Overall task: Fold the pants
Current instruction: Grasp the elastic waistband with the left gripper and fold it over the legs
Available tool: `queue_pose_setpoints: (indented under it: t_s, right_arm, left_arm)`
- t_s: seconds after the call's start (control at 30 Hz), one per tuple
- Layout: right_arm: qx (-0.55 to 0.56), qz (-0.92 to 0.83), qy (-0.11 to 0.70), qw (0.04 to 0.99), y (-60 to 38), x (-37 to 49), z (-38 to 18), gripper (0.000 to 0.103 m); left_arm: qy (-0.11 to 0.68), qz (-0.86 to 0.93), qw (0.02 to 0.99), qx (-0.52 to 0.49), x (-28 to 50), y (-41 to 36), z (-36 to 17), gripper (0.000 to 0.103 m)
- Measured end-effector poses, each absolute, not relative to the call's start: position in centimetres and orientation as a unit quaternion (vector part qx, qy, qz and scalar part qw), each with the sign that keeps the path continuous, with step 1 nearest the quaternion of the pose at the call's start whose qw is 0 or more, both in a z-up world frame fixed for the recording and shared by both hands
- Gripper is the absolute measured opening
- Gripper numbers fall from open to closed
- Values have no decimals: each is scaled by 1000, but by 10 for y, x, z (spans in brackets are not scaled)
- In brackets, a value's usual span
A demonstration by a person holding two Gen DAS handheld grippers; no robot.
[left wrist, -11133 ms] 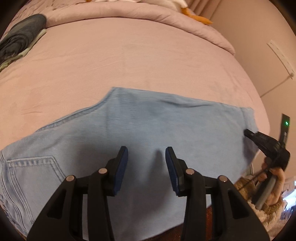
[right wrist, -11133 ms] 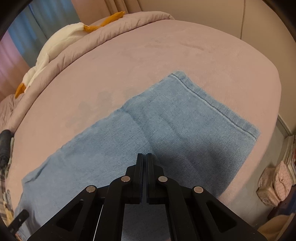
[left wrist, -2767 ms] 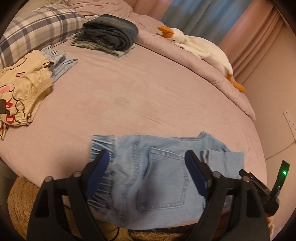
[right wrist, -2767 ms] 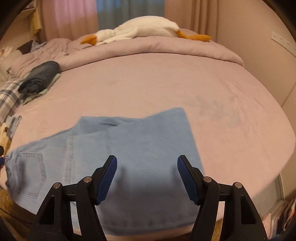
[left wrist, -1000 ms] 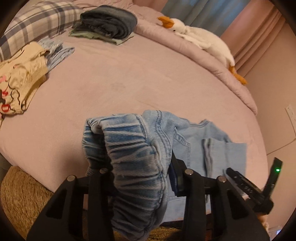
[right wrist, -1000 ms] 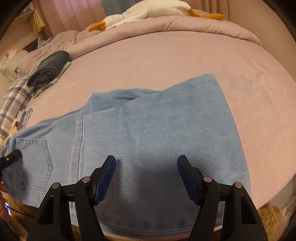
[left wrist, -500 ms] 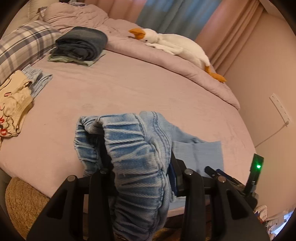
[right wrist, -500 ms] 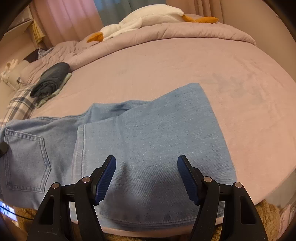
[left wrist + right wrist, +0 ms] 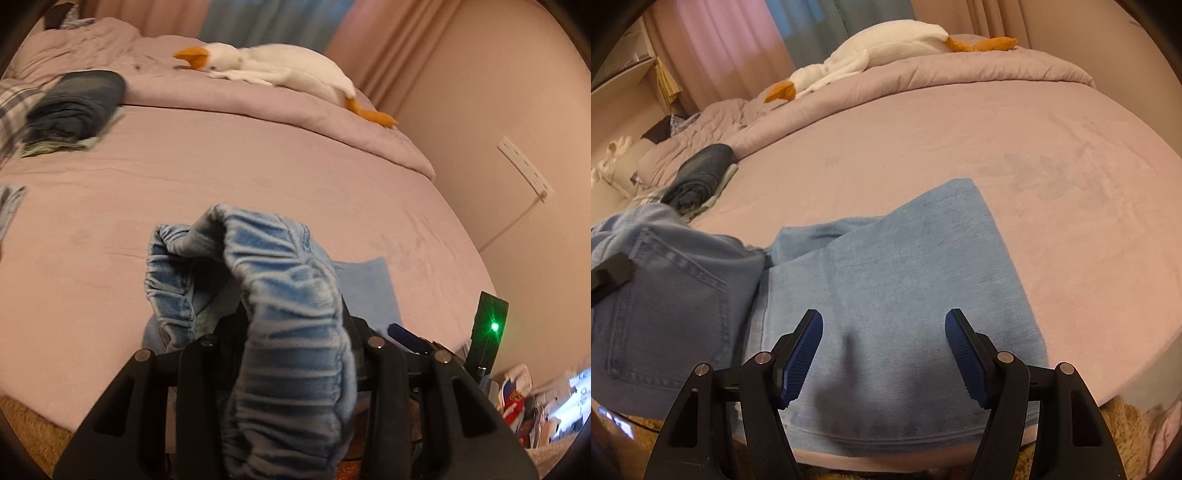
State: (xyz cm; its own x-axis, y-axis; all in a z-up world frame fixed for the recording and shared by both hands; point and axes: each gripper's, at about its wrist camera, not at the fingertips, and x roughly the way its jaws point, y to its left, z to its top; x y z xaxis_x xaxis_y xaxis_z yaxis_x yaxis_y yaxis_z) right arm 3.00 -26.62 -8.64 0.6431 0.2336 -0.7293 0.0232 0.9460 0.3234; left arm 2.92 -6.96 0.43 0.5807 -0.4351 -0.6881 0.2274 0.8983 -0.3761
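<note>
Pink bed [image 9: 960,140], jeans [image 9: 886,280] flat near its front edge with waistband end lifted, plush goose [image 9: 280,70] far back, left gripper [image 9: 291,332] pinching bunched waistband, right gripper [image 9: 882,354] spread above denim, nothing between.

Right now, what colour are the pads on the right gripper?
Dark blue pads, clearest in the right wrist view.
</note>
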Motion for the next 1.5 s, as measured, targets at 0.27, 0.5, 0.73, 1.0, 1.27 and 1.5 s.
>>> queue_pose_setpoints:
  t_s: [0.27,0.5,0.73,1.0,1.27,1.5]
  right_arm:
    - [165,50,429,887,-278,30,-96,70]
    - [176,42,433,883,-287,30,-101,70]
    - [178,38,440,879,-287,32,-106,70]
    - [179,40,439,880,-288,32,-106,70]
    - [180,39,440,879,-293,28,-106,70]
    - [189,24,441,877,-302,25,-107,70]
  left_arm:
    - [441,-216,860,-138,51,-88,-16,38]
    - [461,-236,841,-154,63,-101,-32,38]
    - [475,-240,833,-153,69,-113,-42,39]
    - [481,-248,828,-151,78,-121,-57,40]
    - [468,-266,827,-161,63,-125,-46,65]
    - [418,-321,827,-196,39,-110,-2,82]
